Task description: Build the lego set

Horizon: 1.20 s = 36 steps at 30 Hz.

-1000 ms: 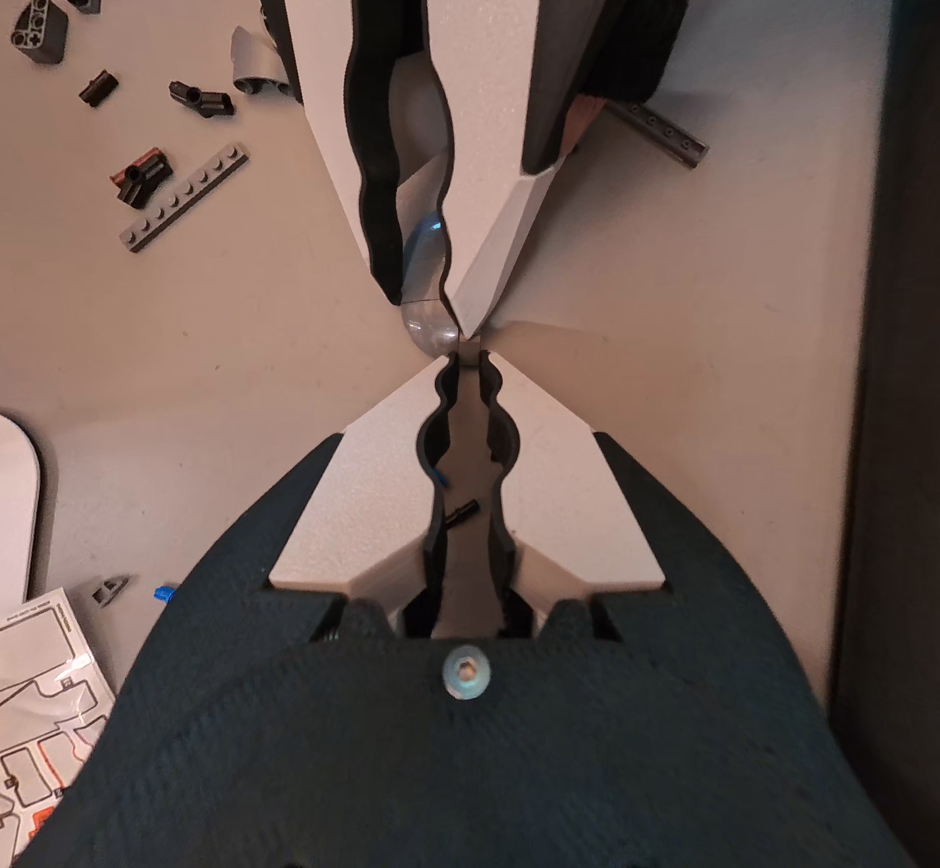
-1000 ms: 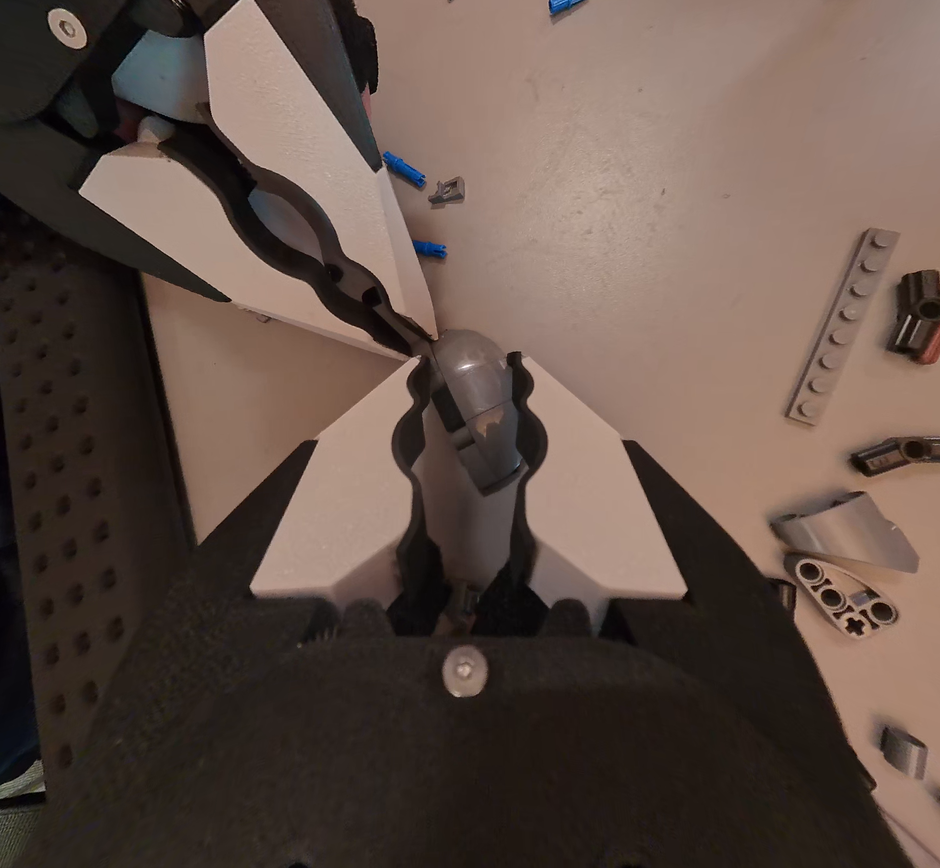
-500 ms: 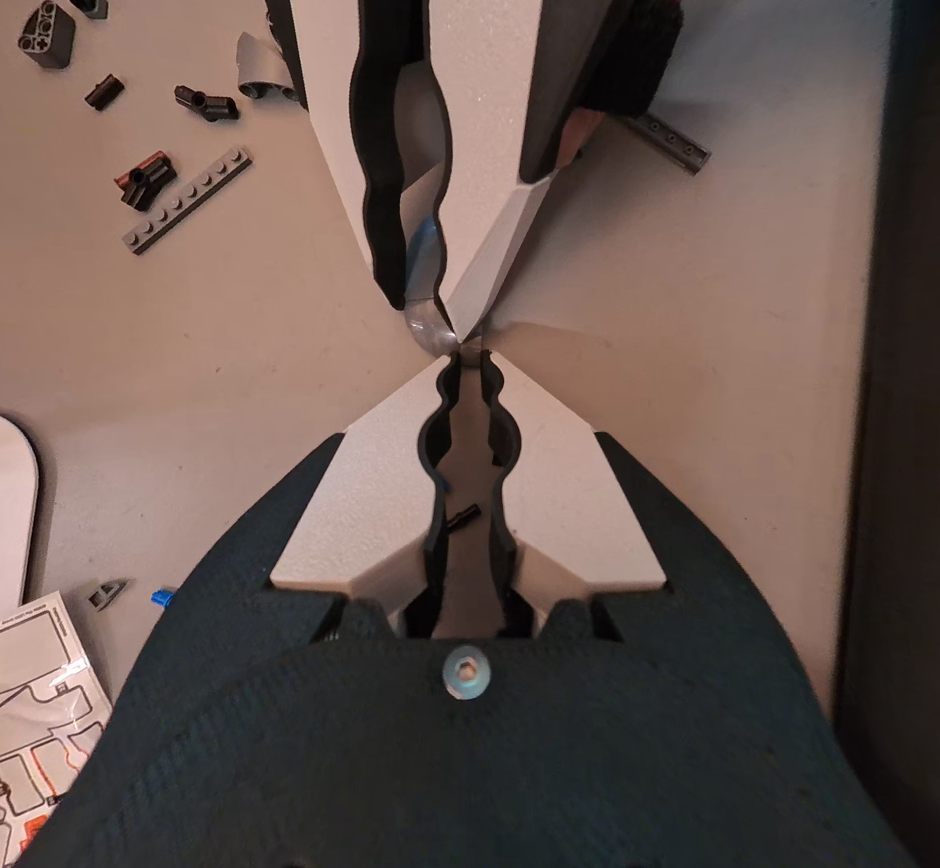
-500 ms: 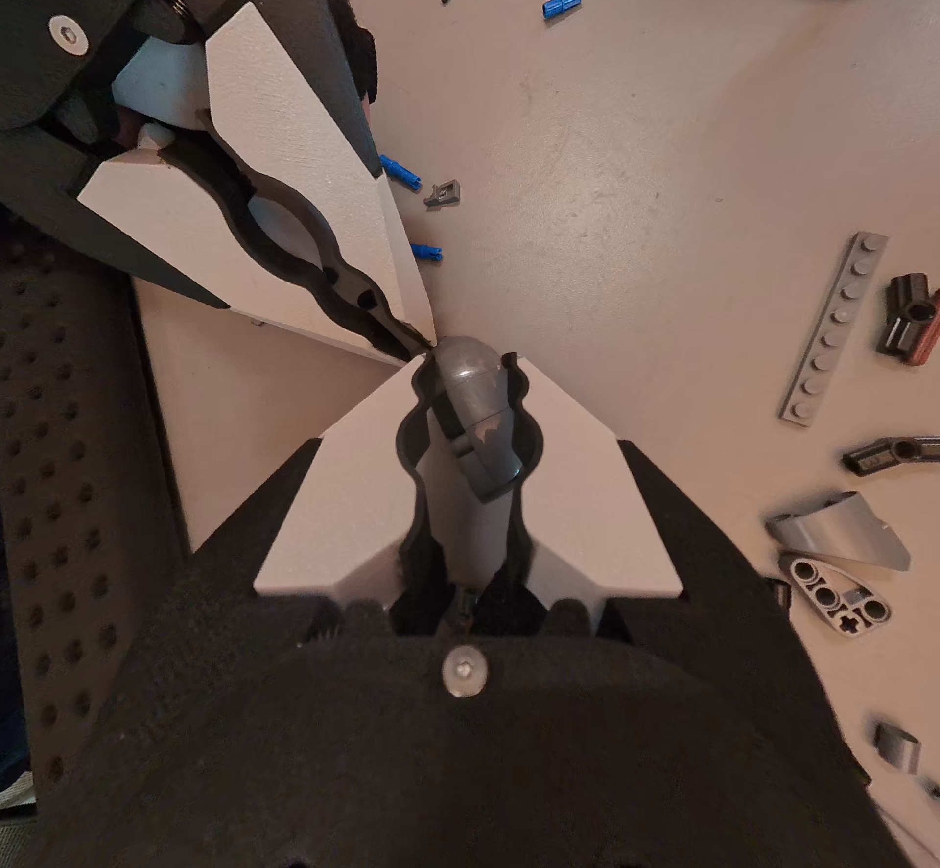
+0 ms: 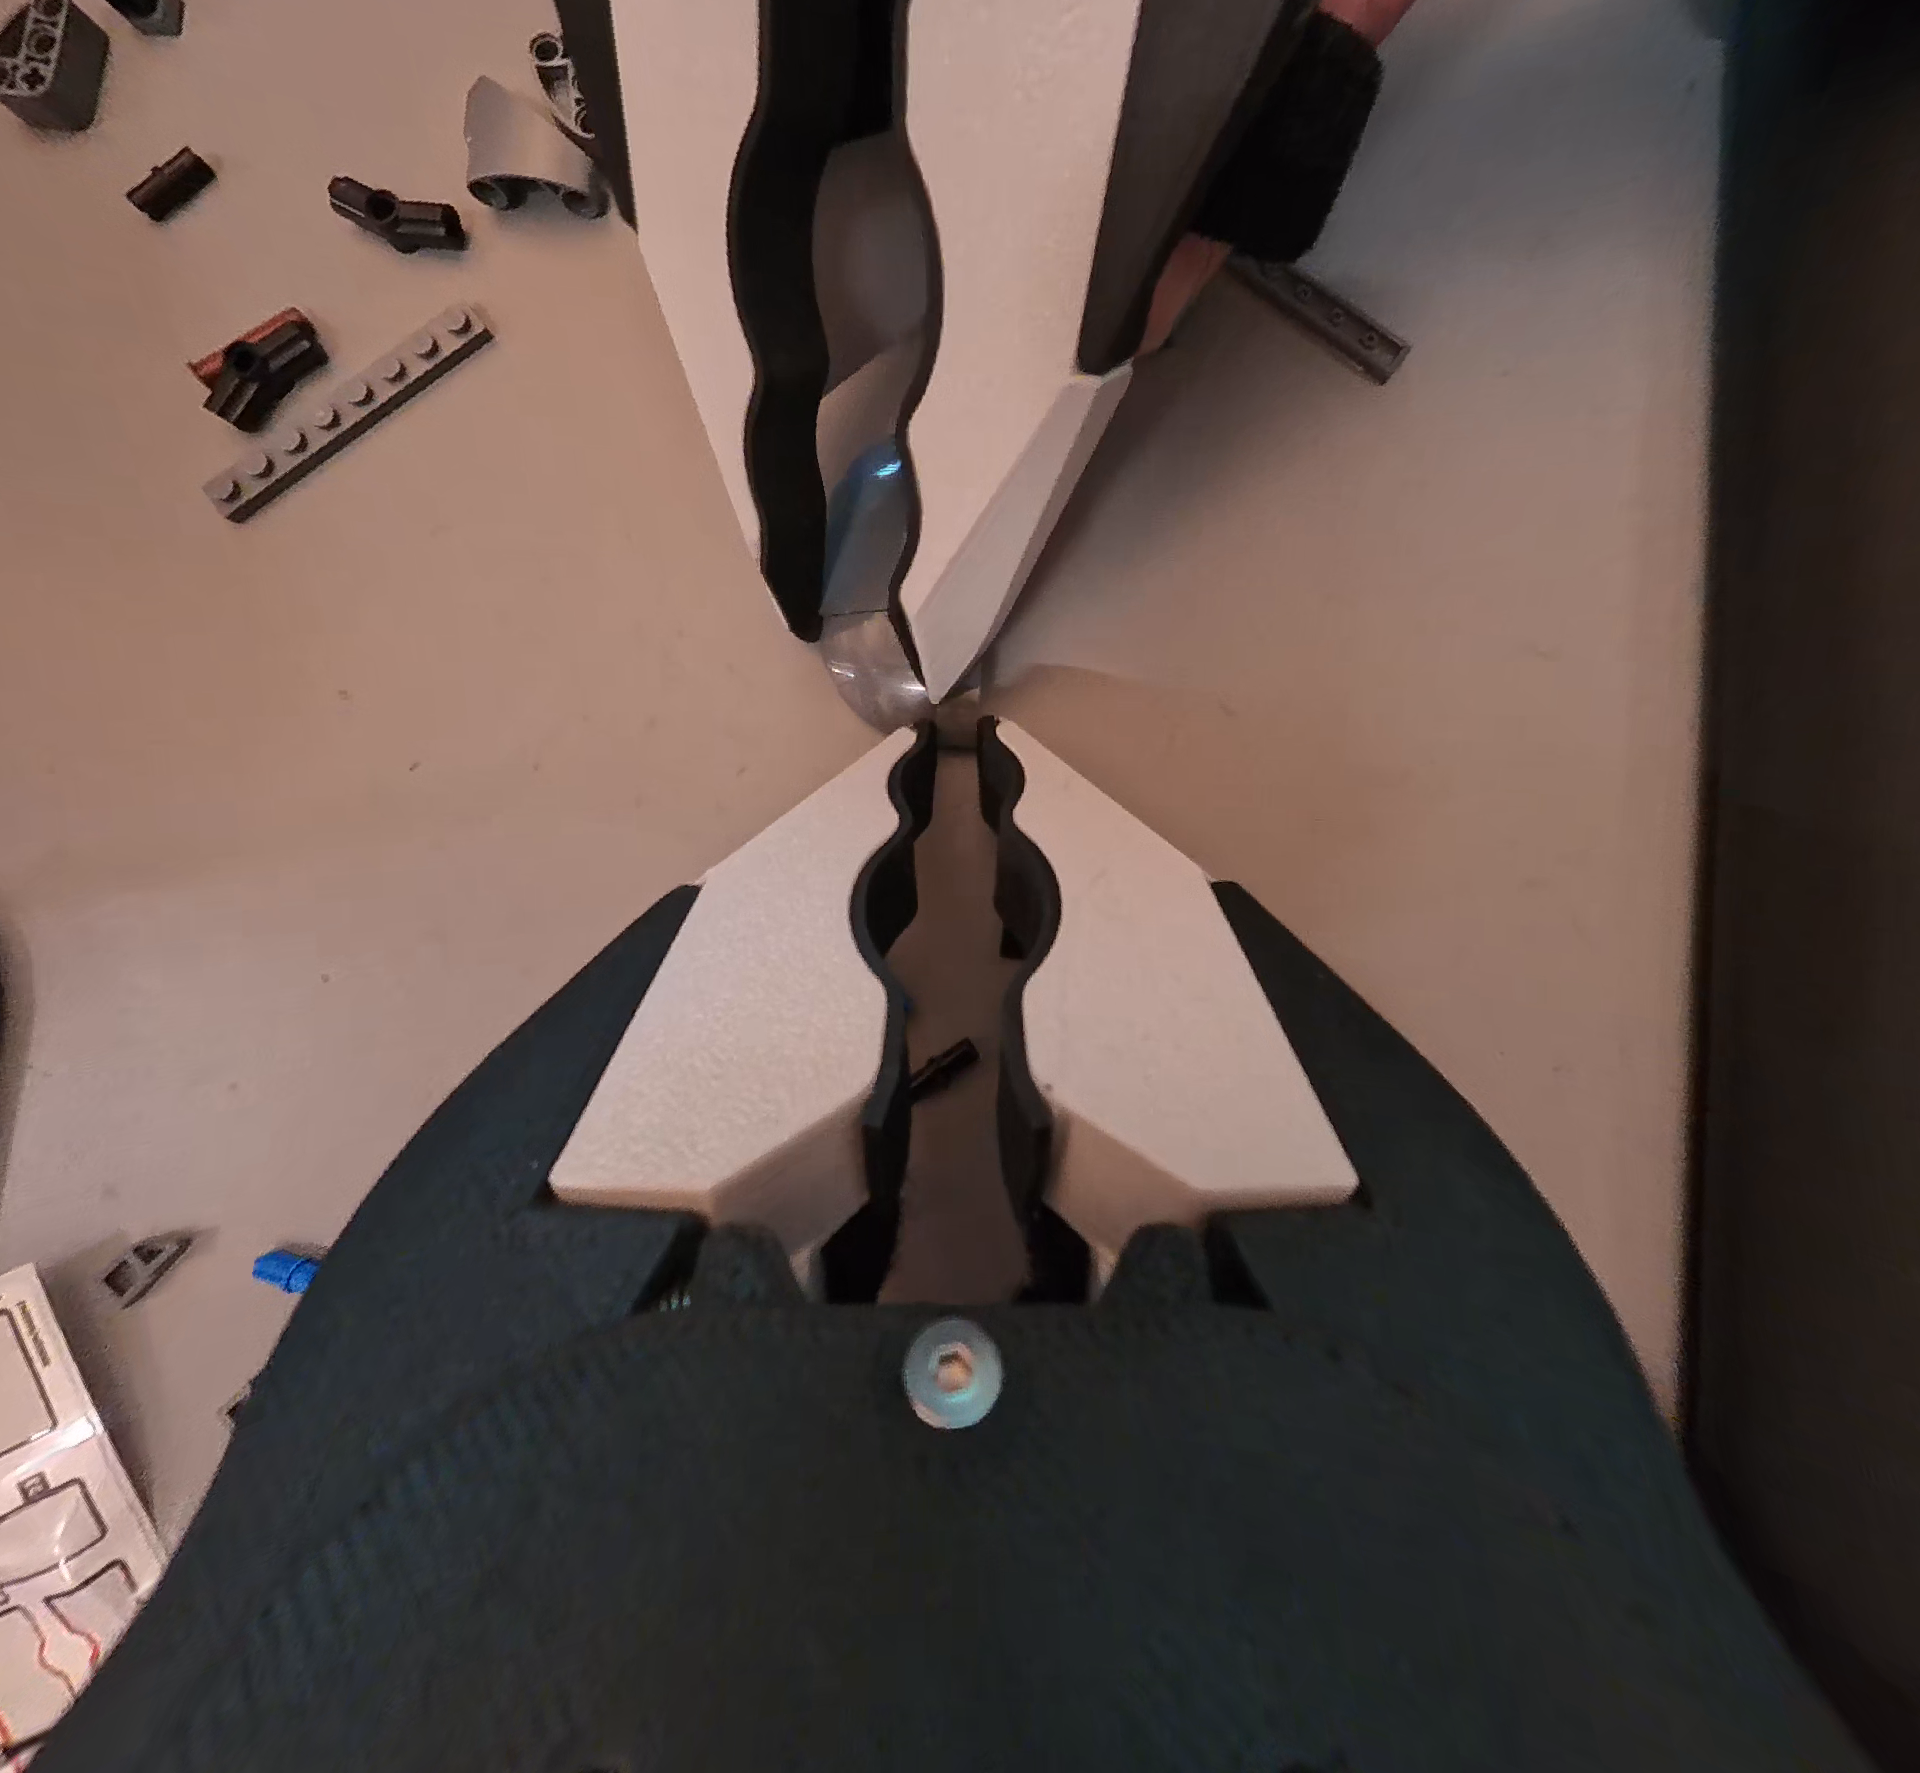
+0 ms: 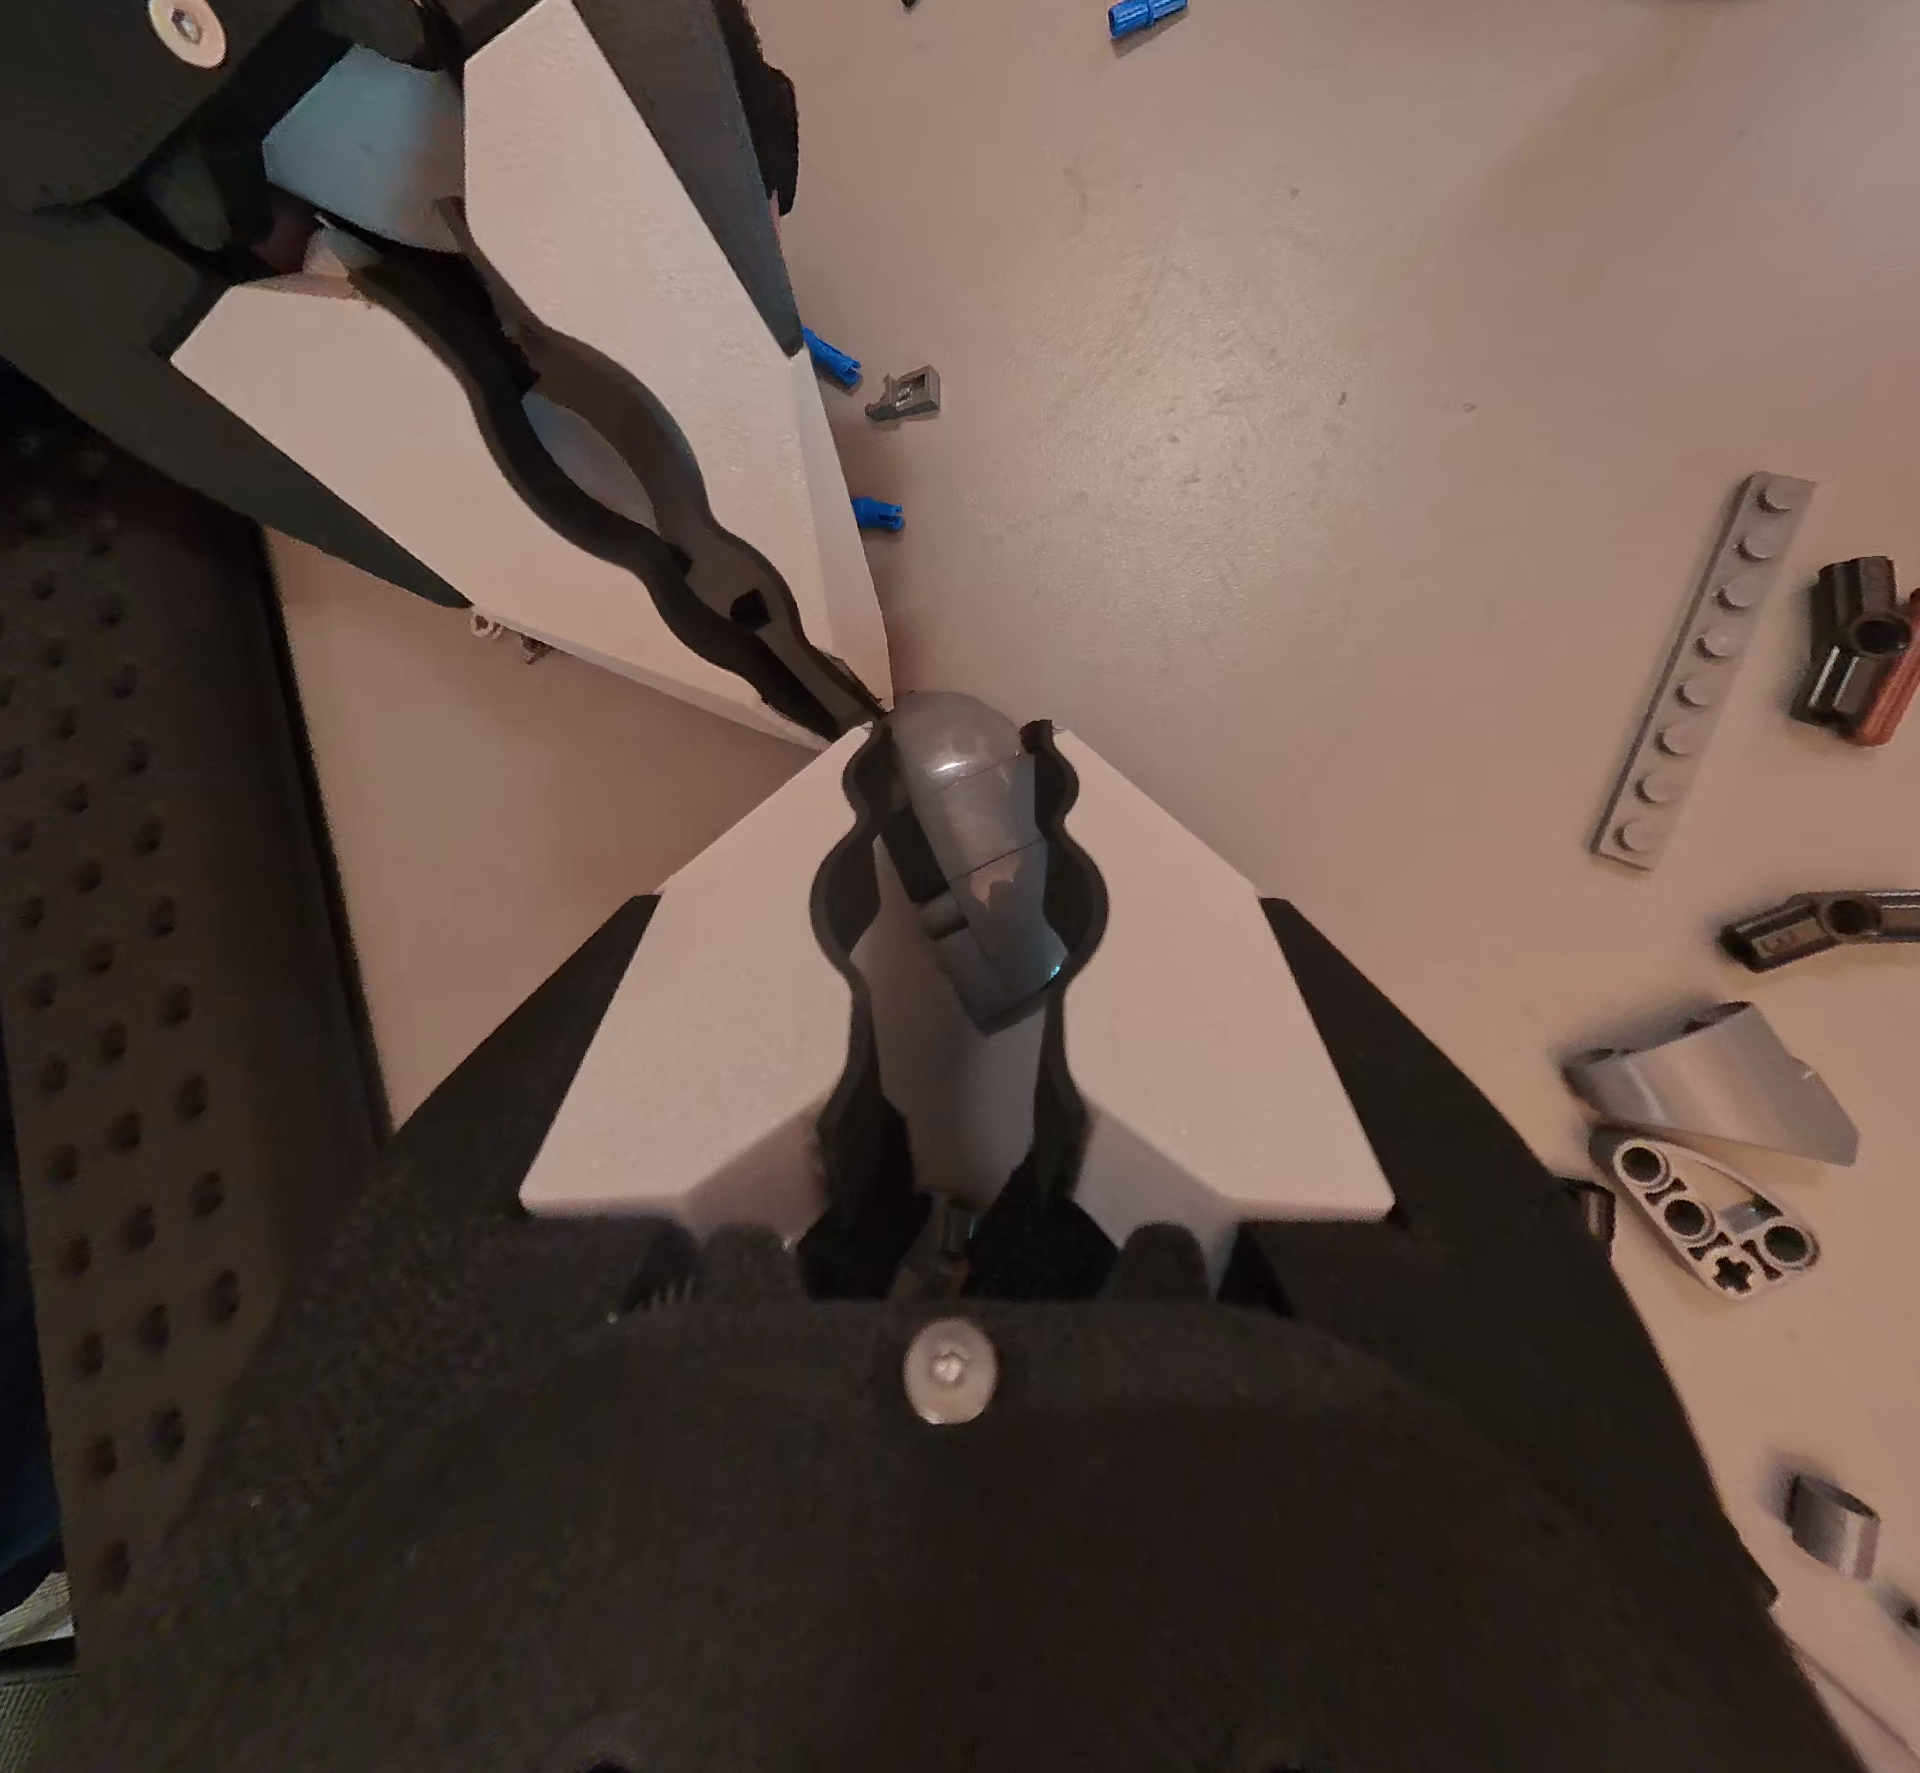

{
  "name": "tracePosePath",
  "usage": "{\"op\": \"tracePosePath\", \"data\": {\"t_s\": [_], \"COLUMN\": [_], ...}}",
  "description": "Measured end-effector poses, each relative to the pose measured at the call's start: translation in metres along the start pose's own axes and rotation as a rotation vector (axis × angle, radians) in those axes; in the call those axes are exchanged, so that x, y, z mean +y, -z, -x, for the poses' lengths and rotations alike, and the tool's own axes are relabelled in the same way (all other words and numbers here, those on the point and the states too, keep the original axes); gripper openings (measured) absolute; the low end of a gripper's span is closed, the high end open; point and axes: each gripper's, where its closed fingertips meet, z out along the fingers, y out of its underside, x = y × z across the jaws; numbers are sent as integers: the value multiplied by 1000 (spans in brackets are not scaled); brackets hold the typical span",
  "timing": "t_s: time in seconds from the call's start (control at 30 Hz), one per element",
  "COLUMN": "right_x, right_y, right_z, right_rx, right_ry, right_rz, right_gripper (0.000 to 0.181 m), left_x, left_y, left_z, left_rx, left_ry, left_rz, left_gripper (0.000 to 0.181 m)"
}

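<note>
Right wrist view, and there it is: the dark grey rounded lego piece (image 6: pixel 966 830) sits clamped between the right gripper (image 6: pixel 961 736) fingers, domed end poking out past the tips, its body tilted down toward the right-hand finger pad. The grasp is firm, both pads against it. Coming in from the upper left, the left gripper (image 6: pixel 857 700) meets that dome tip to tip, its jaws nearly together; whether anything is pinched in them I cannot tell from here.

Over on the left wrist view, the same piece (image 5: pixel 868 674) shows below the right gripper (image 5: pixel 862 627) tips, touching the nose of the left gripper (image 5: pixel 956 736). A narrow gap runs between the left gripper's pads, and something small and grey sits right at the tips, too hidden to call.

Out on the beige table (image 6: pixel 1351 373): a long grey studded plate (image 6: pixel 1704 674), a black connector (image 6: pixel 1860 653), a curved light grey panel (image 6: pixel 1714 1079), a pale grey holed beam (image 6: pixel 1704 1214), and blue pins (image 6: pixel 1148 7) farther up. An instruction sheet (image 5: pixel 52 1474) lies at the near left corner.
</note>
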Motion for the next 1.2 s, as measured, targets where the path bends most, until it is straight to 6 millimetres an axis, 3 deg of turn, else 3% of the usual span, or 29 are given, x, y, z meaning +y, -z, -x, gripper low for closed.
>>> {"op": "tracePosePath", "data": {"t_s": [0.37,0.53,1.2], "right_x": [1,1,1], "right_y": [-1,-1,-1], "right_z": [2,2,4], "right_rx": [-16,-19,-27], "right_ry": [1,-2,1], "right_rz": [4,3,3], "right_gripper": [26,26,26], "left_x": [-1,3,20], "left_y": [10,4,9], "left_z": [-1,-1,22], "left_rx": [64,61,-23], "left_ry": [35,33,104], "left_rz": [-60,-35,29], "left_gripper": [1,0,0]}}
